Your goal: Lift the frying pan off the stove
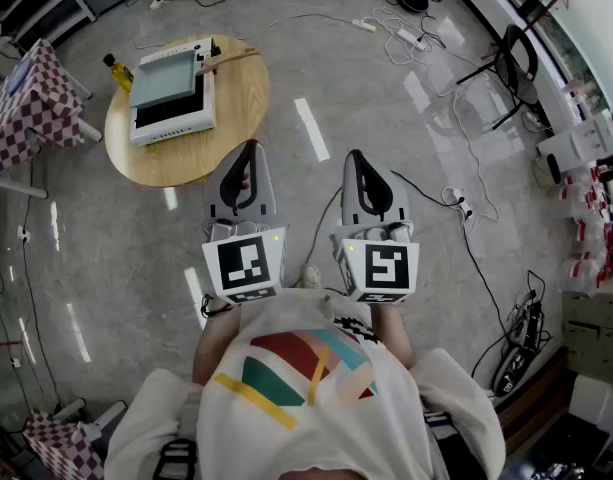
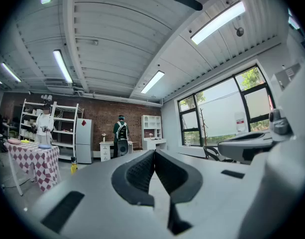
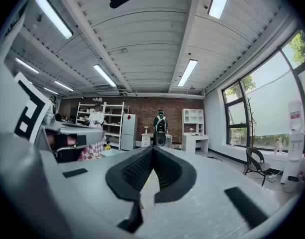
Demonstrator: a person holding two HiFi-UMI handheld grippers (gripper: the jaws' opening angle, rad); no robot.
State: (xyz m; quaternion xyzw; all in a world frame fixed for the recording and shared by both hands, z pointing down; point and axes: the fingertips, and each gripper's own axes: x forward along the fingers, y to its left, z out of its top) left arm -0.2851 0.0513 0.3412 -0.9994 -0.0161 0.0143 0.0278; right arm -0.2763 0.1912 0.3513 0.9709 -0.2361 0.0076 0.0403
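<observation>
The frying pan [image 1: 164, 80], flat and grey-green, sits on top of the white stove [image 1: 172, 120], with its wooden handle [image 1: 232, 58] sticking out past the stove's far right corner. The stove stands on a round wooden tabletop [image 1: 191, 160]. A yellow bottle [image 1: 119, 72] stands just beside the stove's far left corner, at the rim of the tabletop. Both tools are held level in front of the person's chest, side by side, on the near right of the stove and well apart from it. Neither touches the pan. The left tool [image 1: 250, 148] is the closer of the two to the stove, and in the head view its tip lies by the tabletop's near rim. Its jaws are closed together with nothing between them, and its own view shows the ribbed pads [image 2: 142, 171] meeting at the tip. The right tool [image 1: 357, 156] is farther to the right of the stove, above the grey floor [image 1: 316, 58]. Its jaws are likewise pressed together and empty, and its pads [image 3: 137, 169] meet at the tip. To the left of the stove, a red-and-white checked cloth [image 1: 28, 108] covers another table. Loose cables [image 1: 386, 28] trail over the floor beyond the stove to its right.
</observation>
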